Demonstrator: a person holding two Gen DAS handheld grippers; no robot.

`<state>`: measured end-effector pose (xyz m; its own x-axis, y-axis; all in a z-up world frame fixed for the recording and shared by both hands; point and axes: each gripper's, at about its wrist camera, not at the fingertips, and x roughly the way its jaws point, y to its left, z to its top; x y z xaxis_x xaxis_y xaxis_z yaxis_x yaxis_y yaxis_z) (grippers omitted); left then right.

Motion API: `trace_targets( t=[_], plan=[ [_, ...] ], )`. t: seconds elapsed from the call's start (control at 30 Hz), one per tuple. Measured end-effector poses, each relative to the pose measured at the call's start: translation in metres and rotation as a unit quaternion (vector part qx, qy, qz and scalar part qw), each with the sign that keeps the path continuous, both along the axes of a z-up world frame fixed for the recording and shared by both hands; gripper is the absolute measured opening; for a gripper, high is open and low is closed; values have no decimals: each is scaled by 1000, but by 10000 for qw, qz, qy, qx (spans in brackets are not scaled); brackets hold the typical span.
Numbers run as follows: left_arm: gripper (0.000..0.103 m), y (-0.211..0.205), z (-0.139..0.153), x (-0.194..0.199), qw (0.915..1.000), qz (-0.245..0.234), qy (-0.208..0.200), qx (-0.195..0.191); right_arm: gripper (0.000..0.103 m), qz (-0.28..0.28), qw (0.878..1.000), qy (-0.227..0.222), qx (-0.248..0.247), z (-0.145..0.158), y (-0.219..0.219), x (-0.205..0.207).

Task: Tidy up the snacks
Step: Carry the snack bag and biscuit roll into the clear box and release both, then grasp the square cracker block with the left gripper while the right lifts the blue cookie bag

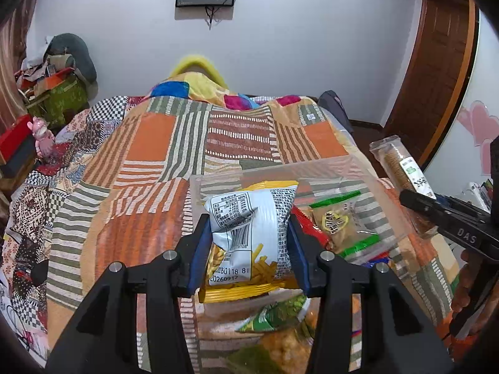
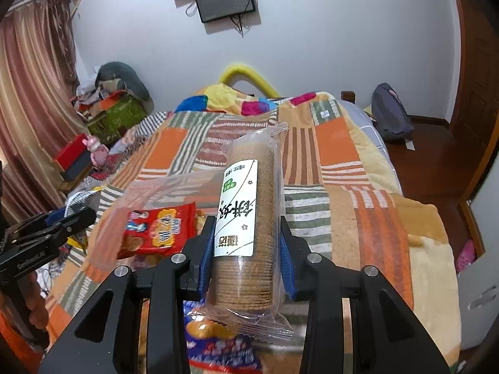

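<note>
— Left gripper (image 1: 249, 233): clamped across middle of white chip bag (image 1: 249, 218), held above clear bin (image 1: 386, 233) on bed (image 1: 140, 155). Soft, air-filled, light; crushable contents, so mid-body hold, gentle.

— Right gripper (image 2: 246, 249): closed on cracker sleeve (image 2: 246, 218), lower half, pointing toward 12 o'clock. Stiff stack, brittle, slick wrap. Red snack pack (image 2: 159, 230) at 9 o'clock. Both angled downward.

A patchwork quilt (image 1: 149, 168) covers the bed. A screen (image 2: 225, 0) hangs on the wall, curtains (image 2: 34, 99) left, backpack (image 2: 389, 115) right.
</note>
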<state>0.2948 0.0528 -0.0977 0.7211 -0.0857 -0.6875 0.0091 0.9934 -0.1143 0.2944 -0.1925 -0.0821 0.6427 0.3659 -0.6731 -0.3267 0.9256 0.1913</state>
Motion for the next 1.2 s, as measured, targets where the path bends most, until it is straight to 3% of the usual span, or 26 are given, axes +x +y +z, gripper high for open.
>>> trace_targets(
  t=[0.27,0.53,0.63,0.7,0.8,1.03,1.2],
  plan=[
    [47,2,-31,18,9994,23,330,50,32,139,9992,242,-270,-21,12,19],
    [49,-2,-42,17,9987,-32,497,107,36,231,9983,260,-463,-19,15,18],
    [55,-6,-38,11,9988,-77,449,176,40,241,9979,271,-543,-17,15,15],
    [66,-9,-32,4,9990,-71,336,284,48,264,9979,282,-512,-15,14,12],
    [67,-9,-21,-6,9992,-105,228,309,55,233,9981,153,-557,-8,13,2],
    [69,-11,0,-40,9992,-238,164,275,57,353,9977,-94,-569,11,8,-29],
    [78,-17,3,-72,9992,-270,167,242,61,406,9977,-193,-503,17,4,-59]
  ],
)
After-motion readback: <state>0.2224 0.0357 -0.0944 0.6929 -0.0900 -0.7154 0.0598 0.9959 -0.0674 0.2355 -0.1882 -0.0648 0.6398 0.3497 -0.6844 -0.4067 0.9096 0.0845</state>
